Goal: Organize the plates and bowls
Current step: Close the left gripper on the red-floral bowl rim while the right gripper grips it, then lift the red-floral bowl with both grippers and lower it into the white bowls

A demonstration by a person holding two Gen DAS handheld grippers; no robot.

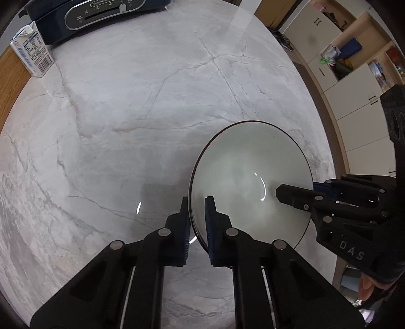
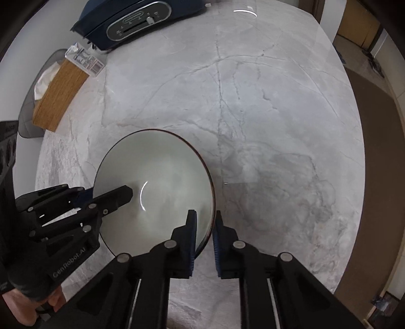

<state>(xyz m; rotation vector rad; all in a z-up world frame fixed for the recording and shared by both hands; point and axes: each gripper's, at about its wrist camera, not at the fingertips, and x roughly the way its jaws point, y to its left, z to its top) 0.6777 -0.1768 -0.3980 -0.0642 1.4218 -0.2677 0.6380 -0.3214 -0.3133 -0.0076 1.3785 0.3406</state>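
A pale grey-green bowl (image 1: pixel 250 174) (image 2: pixel 157 177) with a thin dark rim sits on the marble table (image 1: pixel 126 106) (image 2: pixel 265 114). My left gripper (image 1: pixel 198 215) is shut on the bowl's left rim, one blue pad inside and one outside. My right gripper (image 2: pixel 205 224) is shut on the opposite rim in the same way. Each wrist view also shows the other gripper's inner finger (image 1: pixel 293 196) (image 2: pixel 114 197) reaching over the rim into the bowl. The bowl holds nothing.
A dark blue appliance (image 1: pixel 101 20) (image 2: pixel 141 22) stands at the far edge of the table, with a small carton (image 1: pixel 31 53) (image 2: pixel 84 59) beside it. A wooden board (image 2: pixel 59 93) lies at the left edge. Shelving and cabinets (image 1: pixel 354 76) stand beyond the right edge.
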